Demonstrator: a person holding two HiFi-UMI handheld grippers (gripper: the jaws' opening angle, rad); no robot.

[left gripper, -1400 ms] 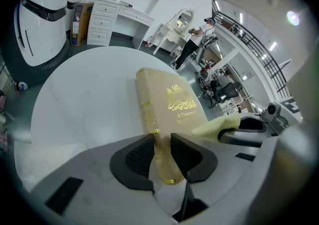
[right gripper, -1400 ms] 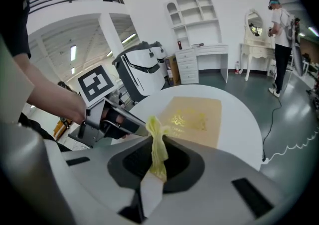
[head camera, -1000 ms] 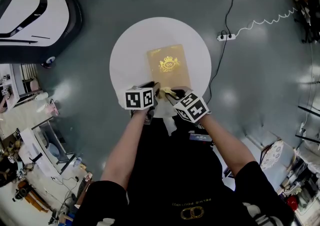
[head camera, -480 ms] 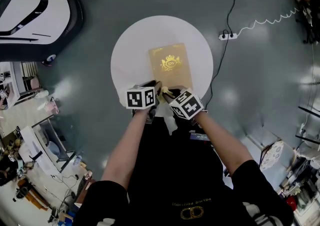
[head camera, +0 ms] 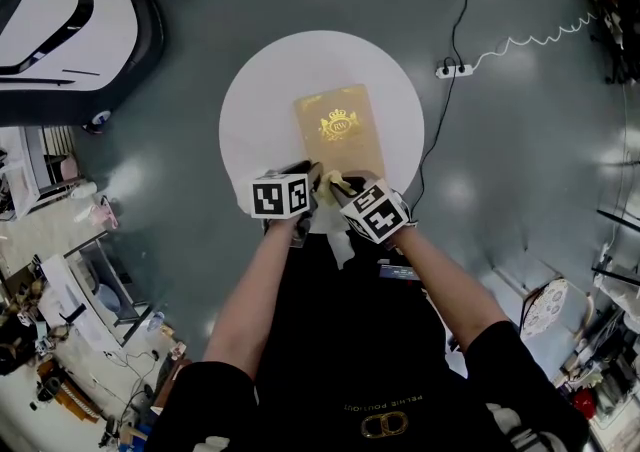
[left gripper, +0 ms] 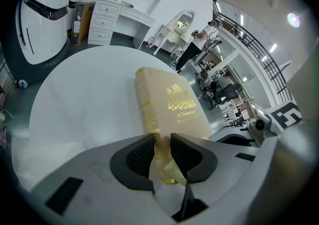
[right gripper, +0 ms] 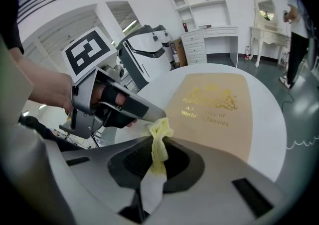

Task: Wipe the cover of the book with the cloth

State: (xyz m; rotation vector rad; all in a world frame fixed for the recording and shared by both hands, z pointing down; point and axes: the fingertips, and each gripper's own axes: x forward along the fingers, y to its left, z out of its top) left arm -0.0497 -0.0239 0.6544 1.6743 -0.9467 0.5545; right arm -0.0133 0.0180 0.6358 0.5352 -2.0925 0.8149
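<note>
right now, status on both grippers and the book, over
Left gripper shut on the book, near corner. Right gripper shut on yellow cloth, by the book's near edge. Book closed, lying on white table. Nothing in the way.

The book (head camera: 339, 130) lies on the table (head camera: 255, 110); at its near edge, left gripper (head camera: 312, 178) leftward, cloth (head camera: 334, 184) and right gripper (head camera: 340, 194) rightward.

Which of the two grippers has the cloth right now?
The right gripper: the yellow cloth is pinched between its closed jaws. The left gripper instead clamps the near corner of the book.
</note>
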